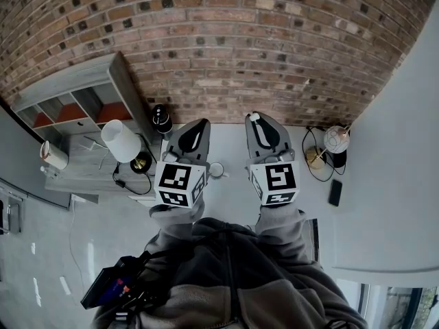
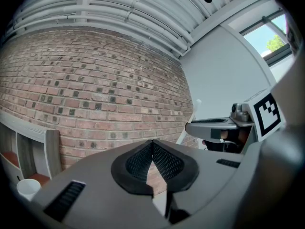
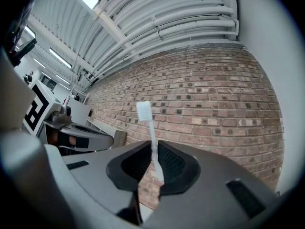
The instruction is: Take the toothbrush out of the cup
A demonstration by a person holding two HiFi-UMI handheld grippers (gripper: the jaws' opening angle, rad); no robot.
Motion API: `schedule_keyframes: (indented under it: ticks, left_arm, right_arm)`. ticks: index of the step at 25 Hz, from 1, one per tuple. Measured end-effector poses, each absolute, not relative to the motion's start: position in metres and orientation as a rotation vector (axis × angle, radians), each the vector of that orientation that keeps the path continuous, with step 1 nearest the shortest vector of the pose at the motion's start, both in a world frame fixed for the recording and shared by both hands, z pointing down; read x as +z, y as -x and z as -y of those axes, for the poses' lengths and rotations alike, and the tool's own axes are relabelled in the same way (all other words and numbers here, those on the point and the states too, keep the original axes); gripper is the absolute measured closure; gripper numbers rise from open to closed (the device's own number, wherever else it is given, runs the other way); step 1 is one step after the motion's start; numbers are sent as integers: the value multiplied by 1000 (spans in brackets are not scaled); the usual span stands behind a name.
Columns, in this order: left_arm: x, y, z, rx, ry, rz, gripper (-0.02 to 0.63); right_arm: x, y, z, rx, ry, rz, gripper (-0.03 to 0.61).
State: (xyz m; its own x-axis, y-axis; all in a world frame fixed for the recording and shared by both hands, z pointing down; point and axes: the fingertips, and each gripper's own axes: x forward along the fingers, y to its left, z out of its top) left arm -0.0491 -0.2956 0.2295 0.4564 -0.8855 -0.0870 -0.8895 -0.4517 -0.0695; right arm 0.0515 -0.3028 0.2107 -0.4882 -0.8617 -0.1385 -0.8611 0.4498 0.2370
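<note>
A white toothbrush (image 3: 151,142) stands upright between the jaws of my right gripper (image 3: 155,151), which is shut on its handle, with the bristle head above the jaws. In the head view the brush tip (image 1: 254,116) pokes out of the right gripper (image 1: 256,122), which is raised near the brick wall. A small white cup (image 1: 217,170) sits on the white table (image 1: 226,201) between the two grippers, below and left of the right one. My left gripper (image 1: 199,127) hovers left of the cup. Its jaws (image 2: 152,146) are shut on nothing.
A grey shelf unit (image 1: 75,105) stands at the left with a white mug (image 1: 53,155) on its lower ledge. Nearby are a white lamp (image 1: 122,141) and a black pot (image 1: 162,120). A round lamp (image 1: 336,140) and a black phone (image 1: 335,192) lie at the right.
</note>
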Motion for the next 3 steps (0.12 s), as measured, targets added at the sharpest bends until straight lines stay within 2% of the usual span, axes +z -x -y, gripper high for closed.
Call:
schedule_keyframes:
  ticks: [3]
  left_arm:
    - [232, 51, 294, 56, 2597, -1580, 609]
  right_arm:
    - [212, -51, 301, -431, -1598, 2667, 531]
